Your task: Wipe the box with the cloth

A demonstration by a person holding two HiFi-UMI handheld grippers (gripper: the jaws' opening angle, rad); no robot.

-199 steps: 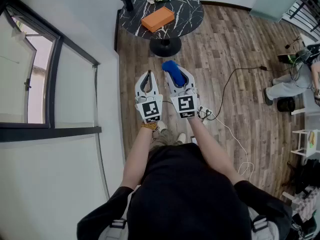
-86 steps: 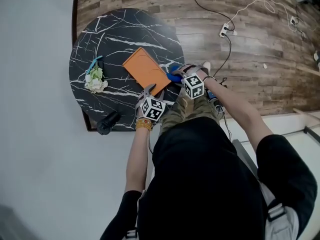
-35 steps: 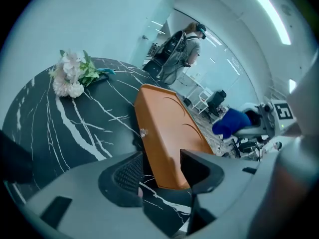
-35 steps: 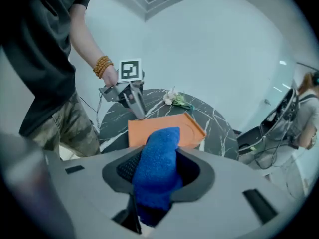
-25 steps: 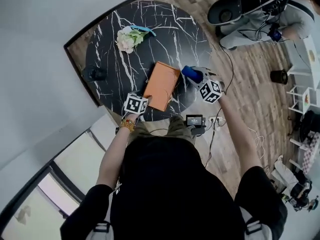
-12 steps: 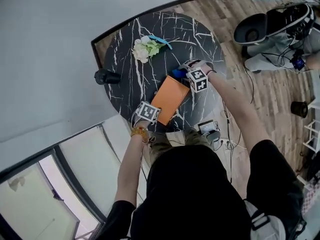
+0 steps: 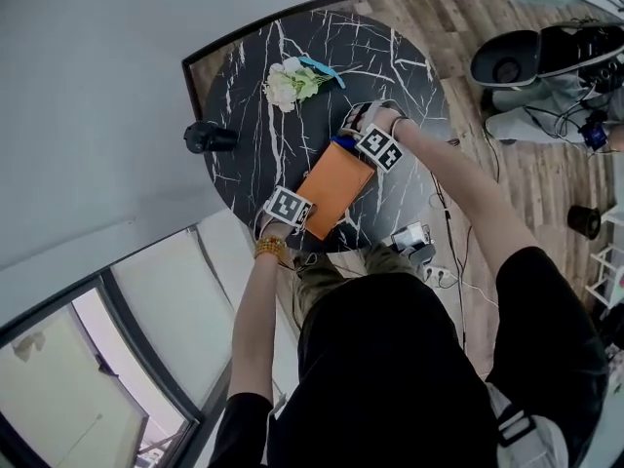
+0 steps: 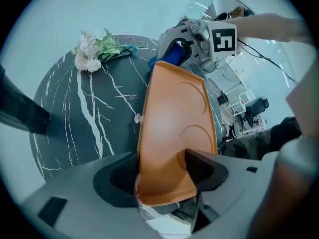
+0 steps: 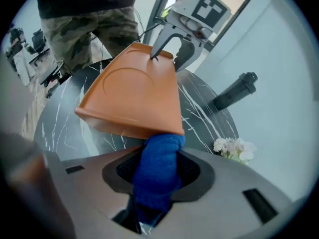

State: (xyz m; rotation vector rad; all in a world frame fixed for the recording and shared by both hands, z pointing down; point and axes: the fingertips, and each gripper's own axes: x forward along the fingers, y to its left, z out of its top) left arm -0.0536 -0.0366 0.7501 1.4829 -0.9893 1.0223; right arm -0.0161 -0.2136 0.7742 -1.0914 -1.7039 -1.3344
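Now your right tongs (image 9: 157, 180) grip the blue cloth (image 9: 159, 151), its tip touching the nearest end of the box (image 9: 134, 96) on the counter (image 9: 199, 103). Your left tongs (image 8: 162, 169) have just been opening and straddle the opposite end without clamping it. Next, I judge, steady the box and sweep the cloth across its top.

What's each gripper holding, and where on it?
Right gripper clamps the blue cloth round its middle. Left gripper holds nothing: its jaws, just opening, straddle the near end of the orange box.
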